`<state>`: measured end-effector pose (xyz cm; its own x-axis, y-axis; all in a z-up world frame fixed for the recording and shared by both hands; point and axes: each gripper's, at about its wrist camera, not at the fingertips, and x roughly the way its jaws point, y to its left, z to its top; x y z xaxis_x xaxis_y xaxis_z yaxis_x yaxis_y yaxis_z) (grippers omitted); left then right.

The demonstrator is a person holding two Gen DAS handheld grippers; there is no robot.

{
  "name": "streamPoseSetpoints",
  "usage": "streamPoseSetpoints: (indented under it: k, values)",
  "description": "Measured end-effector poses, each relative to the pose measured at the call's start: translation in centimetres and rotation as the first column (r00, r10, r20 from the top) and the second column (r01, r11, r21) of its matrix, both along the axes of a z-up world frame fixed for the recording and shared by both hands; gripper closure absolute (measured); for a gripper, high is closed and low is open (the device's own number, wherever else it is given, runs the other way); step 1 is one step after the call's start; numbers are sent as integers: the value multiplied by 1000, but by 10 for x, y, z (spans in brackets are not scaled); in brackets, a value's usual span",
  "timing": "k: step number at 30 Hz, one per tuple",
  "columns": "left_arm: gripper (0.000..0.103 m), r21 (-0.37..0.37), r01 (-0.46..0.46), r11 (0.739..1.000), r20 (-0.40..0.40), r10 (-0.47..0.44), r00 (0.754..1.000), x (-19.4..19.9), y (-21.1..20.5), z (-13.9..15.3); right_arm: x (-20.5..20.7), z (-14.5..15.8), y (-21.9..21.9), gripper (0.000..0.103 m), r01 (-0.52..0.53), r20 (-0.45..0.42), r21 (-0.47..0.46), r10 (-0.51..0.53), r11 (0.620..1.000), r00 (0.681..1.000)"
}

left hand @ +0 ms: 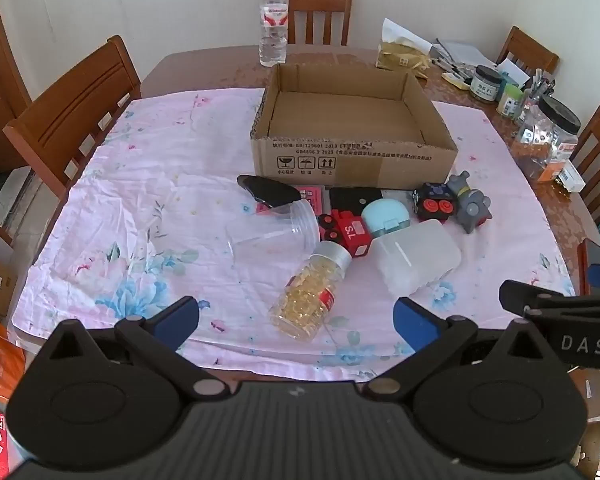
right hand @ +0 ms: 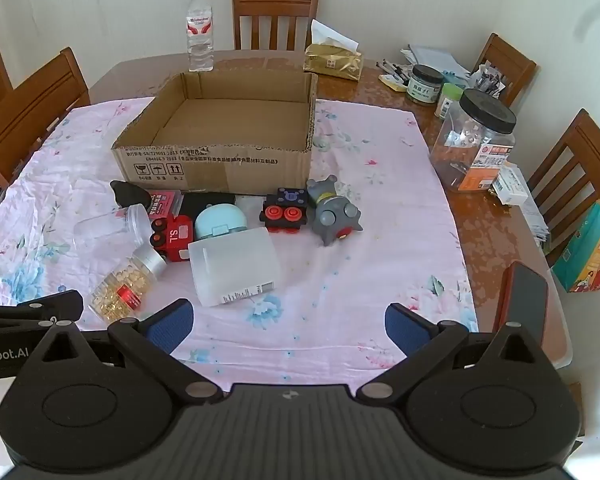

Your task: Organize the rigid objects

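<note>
I am hovering my left gripper point(left hand: 296, 316) and right gripper point(right hand: 288, 320), both spread wide and holding nothing, near the toy pile point(right hand: 228, 224) lying before the empty cardboard box point(right hand: 216, 160), probably choosing a first pick.

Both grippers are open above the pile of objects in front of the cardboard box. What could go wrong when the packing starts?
1. The capsule bottle and the clear jar lie on their sides; a nudge may roll them.
2. The red toy train sits wedged between neighbours, so the left gripper may disturb several things.
3. The frosted container looks wide for the right gripper.
</note>
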<state>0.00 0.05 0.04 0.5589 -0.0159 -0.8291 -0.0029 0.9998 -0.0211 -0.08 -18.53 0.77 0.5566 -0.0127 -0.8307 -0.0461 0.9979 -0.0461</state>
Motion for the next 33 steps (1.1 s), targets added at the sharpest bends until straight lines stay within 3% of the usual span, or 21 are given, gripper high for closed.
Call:
streamPoseSetpoints:
  k: [33]
  values:
    - [0,16,12,1000,14,-12,1000,-3,-5,5,-1,4,-4,0,9,11,10,-9,1000,1000]
